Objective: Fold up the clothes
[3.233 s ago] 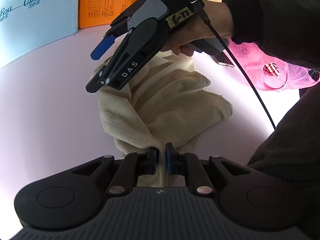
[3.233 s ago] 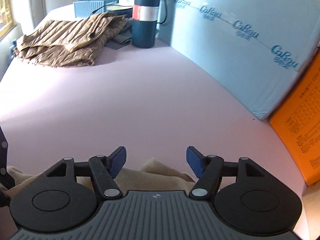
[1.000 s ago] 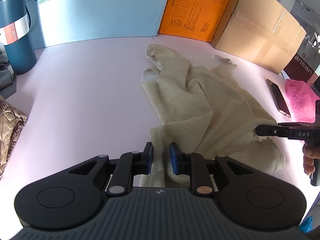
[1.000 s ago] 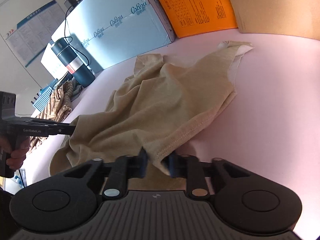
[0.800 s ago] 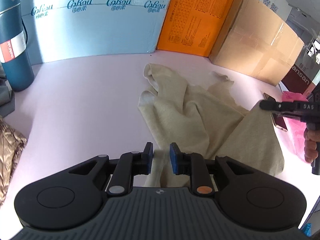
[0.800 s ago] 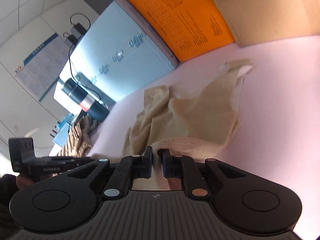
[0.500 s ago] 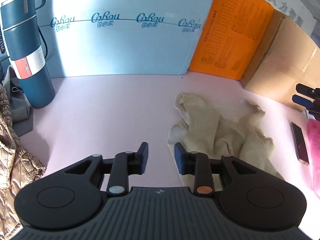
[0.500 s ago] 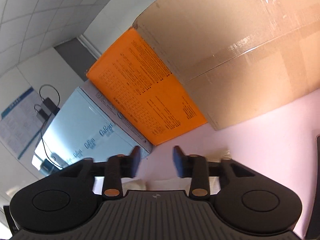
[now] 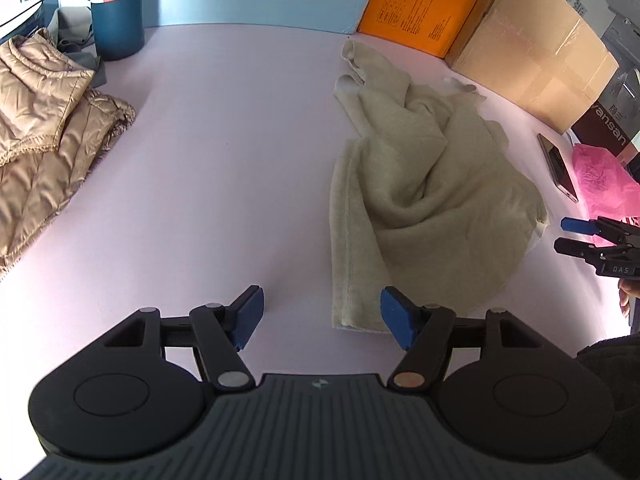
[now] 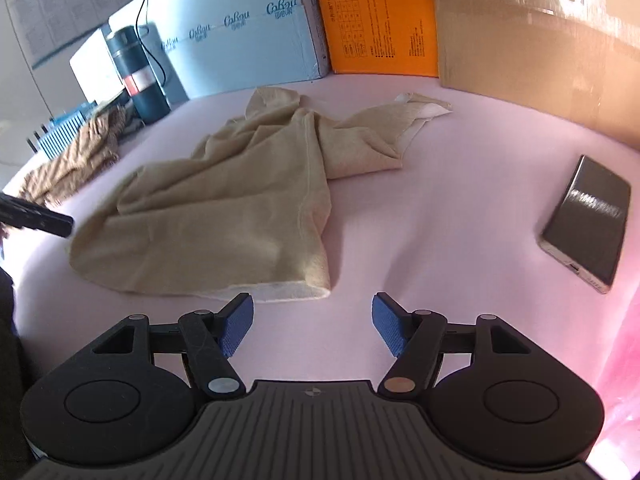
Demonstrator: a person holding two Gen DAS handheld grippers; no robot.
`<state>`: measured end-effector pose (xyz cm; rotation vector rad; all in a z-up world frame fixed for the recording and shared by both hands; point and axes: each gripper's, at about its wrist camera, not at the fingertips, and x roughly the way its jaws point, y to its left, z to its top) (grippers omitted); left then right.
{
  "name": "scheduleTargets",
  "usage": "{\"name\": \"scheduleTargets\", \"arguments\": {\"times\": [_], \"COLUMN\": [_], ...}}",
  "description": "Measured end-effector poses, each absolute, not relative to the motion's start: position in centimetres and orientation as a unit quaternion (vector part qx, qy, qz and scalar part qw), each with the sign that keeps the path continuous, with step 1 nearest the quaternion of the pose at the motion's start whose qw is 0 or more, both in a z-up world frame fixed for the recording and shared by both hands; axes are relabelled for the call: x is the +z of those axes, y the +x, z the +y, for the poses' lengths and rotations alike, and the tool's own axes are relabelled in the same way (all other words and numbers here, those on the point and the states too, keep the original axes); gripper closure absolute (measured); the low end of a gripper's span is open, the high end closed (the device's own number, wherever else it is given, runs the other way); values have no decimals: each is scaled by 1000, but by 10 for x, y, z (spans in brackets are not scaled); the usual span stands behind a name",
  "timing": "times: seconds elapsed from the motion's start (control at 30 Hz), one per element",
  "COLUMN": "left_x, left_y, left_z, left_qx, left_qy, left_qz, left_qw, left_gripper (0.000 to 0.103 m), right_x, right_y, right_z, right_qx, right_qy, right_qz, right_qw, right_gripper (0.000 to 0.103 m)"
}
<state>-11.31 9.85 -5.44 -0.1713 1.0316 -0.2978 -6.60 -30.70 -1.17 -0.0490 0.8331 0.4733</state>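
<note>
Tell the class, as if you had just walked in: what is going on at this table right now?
A person is working with two hand-held grippers to fold clothes on a pink table. The beige garment lies rumpled and unfolded on it. The left gripper is open by the garment's near hem, holding nothing. The right gripper is also open and empty, just short of the garment's edge. A tan quilted jacket, a blue flask and a phone sit off to the sides.

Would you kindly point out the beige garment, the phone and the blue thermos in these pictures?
beige garment (image 9: 432,200): left wrist view, middle of the crumpled fabric.
phone (image 10: 586,224): right wrist view, centre of its dark screen.
blue thermos (image 9: 118,20): left wrist view, lower body beneath the red-and-white label.
</note>
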Motion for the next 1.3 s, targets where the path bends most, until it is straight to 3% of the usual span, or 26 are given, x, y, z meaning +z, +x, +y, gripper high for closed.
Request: {"name": "scheduleTargets", "arguments": {"times": [0.07,0.3,0.6,0.73,0.9,1.0,1.07,1.13,1.3], "left_x": [-55,-55,-55,-55,-55,-55,-55,-56,-57], "left_y": [-113,-117,-133,-138,-137,-134,-133,-132,-131], "left_z": [94,81,87,96,97,94,91,88,84], "left_qx": [-142,-147,-137,-124,-118,-123,-127,-130,-136], "left_qy": [-80,-73,-70,-78,-83,-79,-74,-70,-63], "left_qz": [490,481,481,480,479,480,480,481,485], "left_qw": [856,861,863,865,866,865,865,864,862], "left_gripper": [41,31,29,29,28,28,28,28,28], "right_x": [-15,-20,-26,-19,-6,-7,-11,-14,-18], "right_y": [-71,-63,-54,-51,-67,-66,-63,-59,-54], "right_z": [-305,-294,-269,-283,-283,-272,-266,-261,-262], "right_qx": [201,144,94,18,117,165,176,187,189], "right_qy": [-43,-113,-189,-169,-120,-98,-92,-86,-53], "right_qz": [382,364,345,354,331,343,355,367,381], "right_qw": [901,913,915,920,928,919,914,907,903], "right_gripper": [26,19,15,15,15,26,48,60,61]}}
